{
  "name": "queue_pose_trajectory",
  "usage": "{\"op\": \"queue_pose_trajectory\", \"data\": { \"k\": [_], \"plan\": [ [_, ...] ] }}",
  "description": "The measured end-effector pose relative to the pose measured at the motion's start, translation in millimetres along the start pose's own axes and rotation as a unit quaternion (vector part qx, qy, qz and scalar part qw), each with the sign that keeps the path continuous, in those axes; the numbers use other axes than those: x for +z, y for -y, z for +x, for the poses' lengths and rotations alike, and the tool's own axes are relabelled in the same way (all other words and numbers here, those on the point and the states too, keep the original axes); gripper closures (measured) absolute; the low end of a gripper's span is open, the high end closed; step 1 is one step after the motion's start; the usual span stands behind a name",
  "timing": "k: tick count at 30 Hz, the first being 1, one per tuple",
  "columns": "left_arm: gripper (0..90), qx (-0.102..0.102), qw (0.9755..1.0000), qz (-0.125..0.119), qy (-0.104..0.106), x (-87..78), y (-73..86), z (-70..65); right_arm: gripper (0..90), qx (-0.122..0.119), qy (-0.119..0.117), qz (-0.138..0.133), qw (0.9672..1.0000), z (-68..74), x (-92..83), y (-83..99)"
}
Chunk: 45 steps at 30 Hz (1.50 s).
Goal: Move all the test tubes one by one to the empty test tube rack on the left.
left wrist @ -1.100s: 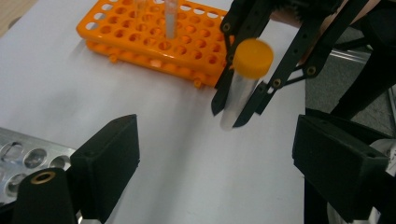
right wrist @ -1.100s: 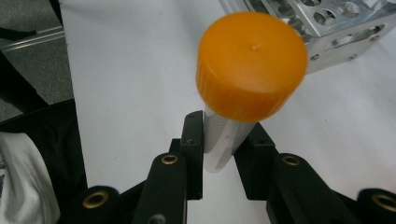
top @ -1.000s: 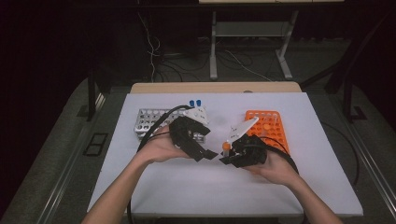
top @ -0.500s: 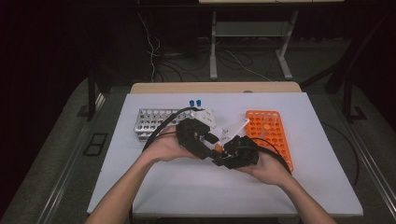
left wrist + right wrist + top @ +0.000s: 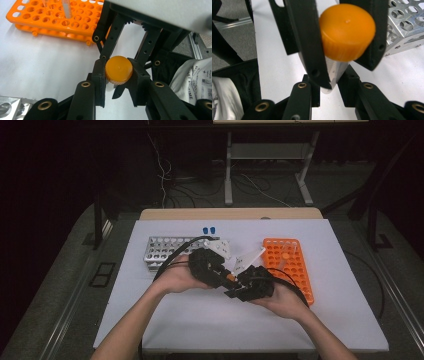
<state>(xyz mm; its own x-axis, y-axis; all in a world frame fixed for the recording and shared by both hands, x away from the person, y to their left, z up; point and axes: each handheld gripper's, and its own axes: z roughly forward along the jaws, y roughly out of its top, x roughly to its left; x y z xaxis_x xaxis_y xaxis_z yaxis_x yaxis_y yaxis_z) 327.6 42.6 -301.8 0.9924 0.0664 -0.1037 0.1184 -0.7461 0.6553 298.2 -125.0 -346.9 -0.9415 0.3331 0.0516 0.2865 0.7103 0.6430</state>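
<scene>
A clear tube with an orange cap point(image 5: 118, 70) is held between both grippers above the middle of the white table point(image 5: 190, 320). My left gripper point(image 5: 118, 75) is shut on the cap point(image 5: 229, 277), one jaw on each side of it. My right gripper point(image 5: 334, 82) is shut on the clear tube body point(image 5: 335, 70) just below the cap point(image 5: 347, 30). In the high view the left gripper point(image 5: 226, 274) and the right gripper point(image 5: 236, 282) meet nose to nose, a hand behind each.
An orange tube rack point(image 5: 295, 270) lies right of the grippers, with a couple of clear tubes point(image 5: 66, 10) standing in it. A metal rack point(image 5: 162, 250) lies behind the left hand. Two blue caps point(image 5: 209, 230) sit at the back.
The two grippers, apart a second ago, have come together at the table's middle. The left jaws now sit on the orange cap of the tube that the right gripper carries.
</scene>
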Motion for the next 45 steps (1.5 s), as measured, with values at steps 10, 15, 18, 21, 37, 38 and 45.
{"op": "queue_pose_trajectory", "data": {
  "k": [10, 15, 18, 21, 37, 38, 45],
  "plan": [
    [68.7, -0.011, 0.9999, 0.002, -0.012, -13.6, 1.4, 6.1, 53.6, 0.033, 0.010, -0.030, 0.9989, -7.5, -16.3, 9.0],
    [68.7, -0.014, 0.9996, 0.003, -0.025, -22.0, 1.5, 11.2, 37.6, 0.057, 0.022, -0.046, 0.9971, -10.4, -28.0, 16.3],
    [68.7, -0.022, 0.9992, 0.002, -0.033, -27.5, 2.1, 14.3, 27.8, 0.068, 0.029, -0.058, 0.9956, -12.2, -35.7, 21.2],
    [68.7, -0.025, 0.9988, 0.003, -0.043, -34.5, 3.1, 18.1, 14.7, 0.086, 0.034, -0.065, 0.9936, -14.3, -43.5, 25.9],
    [68.7, -0.064, 0.9937, -0.008, -0.092, -73.4, 6.4, 42.4, 0.2, 0.127, 0.033, -0.090, 0.9872, -15.8, -77.4, 59.1],
    [68.8, -0.066, 0.9932, -0.007, -0.095, -76.3, 6.7, 45.0, 0.2, 0.128, 0.034, -0.089, 0.9872, -15.5, -78.5, 60.7],
    [68.8, -0.081, 0.9905, -0.008, -0.111, -85.5, 9.7, 58.2, 0.2, 0.138, 0.041, -0.090, 0.9855, -15.3, -85.5, 75.3]
  ]
}}
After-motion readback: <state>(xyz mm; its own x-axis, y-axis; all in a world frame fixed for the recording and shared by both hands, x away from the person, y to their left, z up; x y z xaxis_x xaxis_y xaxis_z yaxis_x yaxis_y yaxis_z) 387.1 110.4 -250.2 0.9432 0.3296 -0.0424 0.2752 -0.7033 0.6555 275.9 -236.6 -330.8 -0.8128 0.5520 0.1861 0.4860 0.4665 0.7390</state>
